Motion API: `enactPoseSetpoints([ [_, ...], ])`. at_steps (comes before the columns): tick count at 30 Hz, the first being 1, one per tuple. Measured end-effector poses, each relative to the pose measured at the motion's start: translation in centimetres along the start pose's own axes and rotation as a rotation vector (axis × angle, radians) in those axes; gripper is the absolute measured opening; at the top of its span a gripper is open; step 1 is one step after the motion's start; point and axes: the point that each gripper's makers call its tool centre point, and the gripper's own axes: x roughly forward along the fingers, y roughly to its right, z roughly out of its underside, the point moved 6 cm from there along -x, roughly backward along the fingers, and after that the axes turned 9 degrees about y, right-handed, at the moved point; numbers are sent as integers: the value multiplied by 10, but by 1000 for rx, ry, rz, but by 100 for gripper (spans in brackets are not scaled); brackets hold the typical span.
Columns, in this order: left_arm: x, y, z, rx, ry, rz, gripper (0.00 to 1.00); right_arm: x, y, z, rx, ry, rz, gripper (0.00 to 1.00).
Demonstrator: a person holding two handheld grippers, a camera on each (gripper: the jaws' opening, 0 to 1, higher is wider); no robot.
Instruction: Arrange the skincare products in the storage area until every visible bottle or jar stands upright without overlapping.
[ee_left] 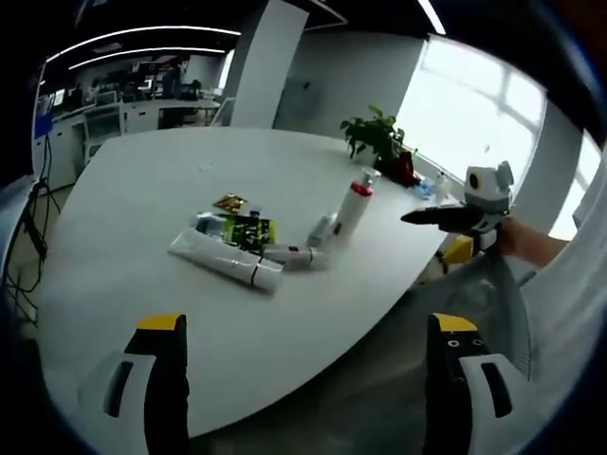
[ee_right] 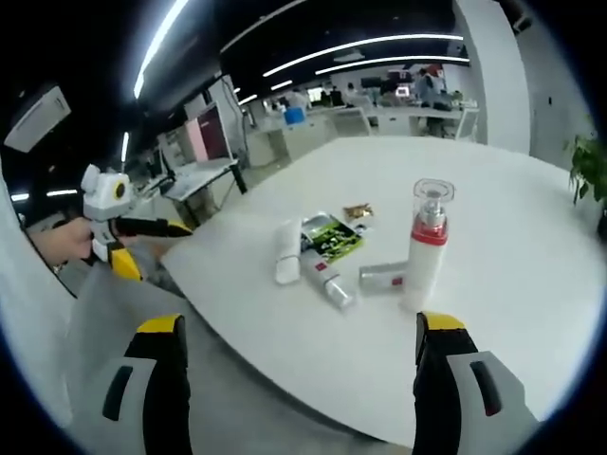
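On a white table (ee_left: pixel 142 180) stands one upright white bottle (ee_left: pixel 354 204) with a red band and a clear cap. Beside it lie a small bottle (ee_left: pixel 322 229), a second small bottle (ee_left: pixel 294 254), a long white tube (ee_left: pixel 228 261), a green-and-black packet (ee_left: pixel 242 230) and a gold sachet (ee_left: pixel 230 202). My left gripper (ee_left: pixel 308 336) is open and empty, short of the table's near edge. In the right gripper view the upright bottle (ee_right: pixel 424 246), lying bottles (ee_right: pixel 382 277) (ee_right: pixel 327 278), tube (ee_right: pixel 288 251) and packet (ee_right: pixel 332 237) sit ahead of my open right gripper (ee_right: pixel 302 332).
A potted plant (ee_left: pixel 375 133) stands near the table's far edge by the window. The other gripper (ee_left: pixel 446 218), held by a hand, hovers off the table's right side; the left one (ee_right: pixel 142 227) shows likewise in the right gripper view. Office desks (ee_right: pixel 379 114) lie beyond.
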Motion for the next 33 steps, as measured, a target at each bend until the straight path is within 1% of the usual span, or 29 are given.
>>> enactPoseSetpoints([
  [4, 4, 4, 2, -2, -6, 10, 98, 1, -2, 2, -15, -18, -5, 97],
  [10, 9, 2, 4, -15, -18, 16, 97, 1, -3, 4, -15, -30, -6, 97],
  [14, 15, -3, 2, -51, -15, 0, 95, 1, -2, 5, -9, -38, -5, 97],
  [19, 24, -9, 1, -83, -19, -36, 93, 2, -3, 5, 6, -32, -8, 97],
  [21, 28, -13, 3, -108, -14, -42, 93, 2, -3, 5, 5, -36, -10, 97],
  [24, 32, -15, 2, -131, -11, -50, 93, 2, -3, 7, 6, -43, -14, 97],
  [28, 39, -23, 4, -226, 0, -62, 93, 3, -2, 8, 4, -49, -13, 96],
  [32, 45, -29, 7, -279, -13, -97, 92, 2, -1, 7, 12, -40, -3, 96],
  [33, 48, -36, 8, -291, -21, -115, 91, 2, -1, 5, 17, -30, -3, 95],
])
